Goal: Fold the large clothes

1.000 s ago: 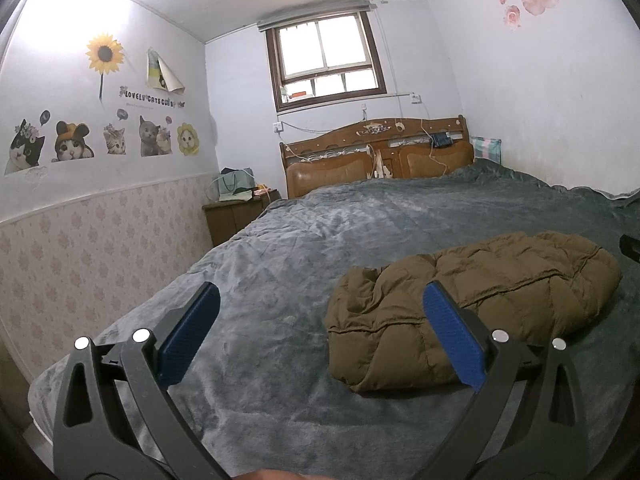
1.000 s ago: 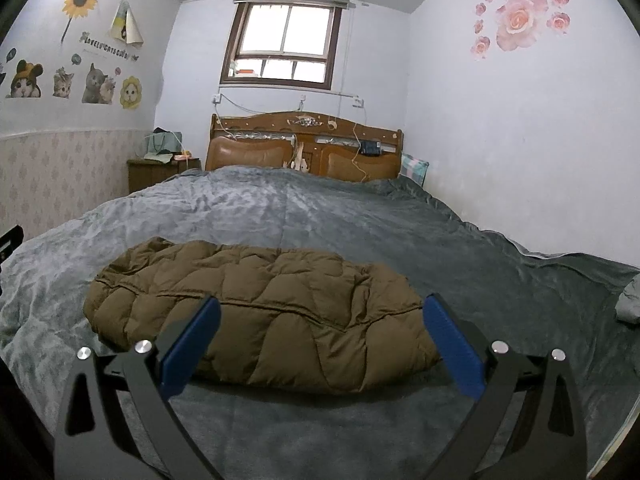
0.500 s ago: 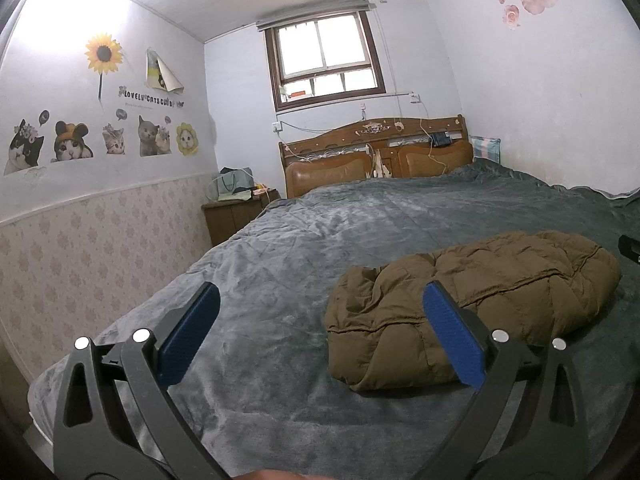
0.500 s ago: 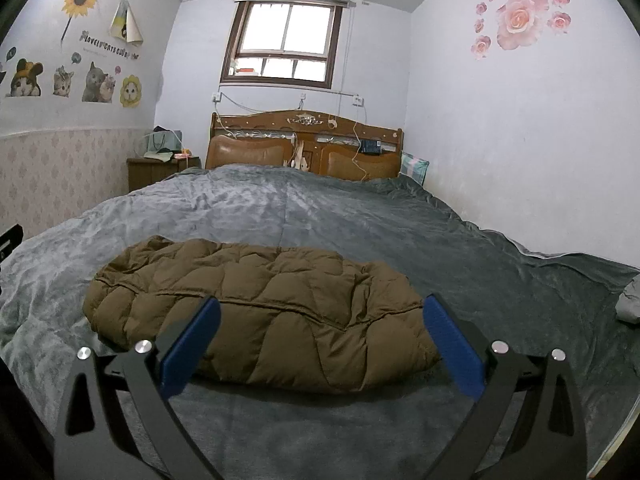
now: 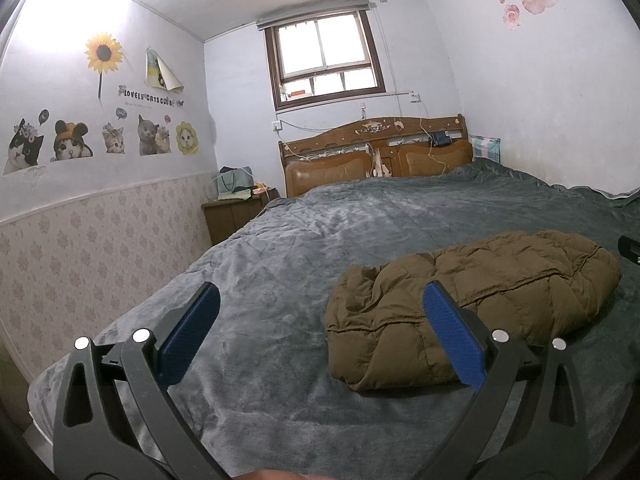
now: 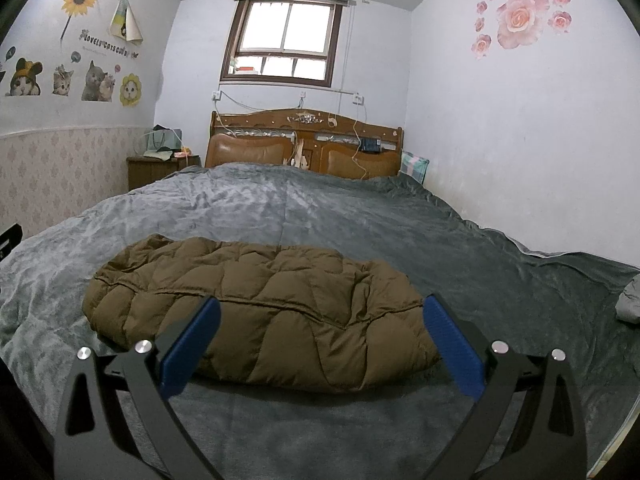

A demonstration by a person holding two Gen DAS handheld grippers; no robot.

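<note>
- The brown quilted jacket [image 6: 256, 308] lies folded into a long, puffy bundle on the grey blanket [image 6: 320, 216] of the bed, toward the foot end nearest you.
- In your right wrist view the jacket spans the middle of the frame, from 9 o'clock across to 3 o'clock, just beyond the fingertips.
- In your left wrist view the same jacket [image 5: 480, 300] sits toward 4 o'clock, its bunched end nearest the centre.
- Your right gripper [image 6: 320, 344] is spread wide with nothing between its blue pads [image 6: 192, 348]; it hovers just short of the jacket's near edge, not touching it.
- Your left gripper [image 5: 320, 336] is also spread wide and holds nothing; its right pad overlaps the jacket in view, but contact cannot be told.
- A wooden headboard [image 6: 304, 148] with cables draped over it stands at 12 o'clock, under a window [image 6: 284, 44].
- A wooden nightstand [image 5: 232, 216] carrying bags stands at the bed's left side.
- Cat and sunflower stickers [image 5: 104, 132] cover the left wall; pink rose stickers [image 6: 520, 20] mark the right wall.
</note>
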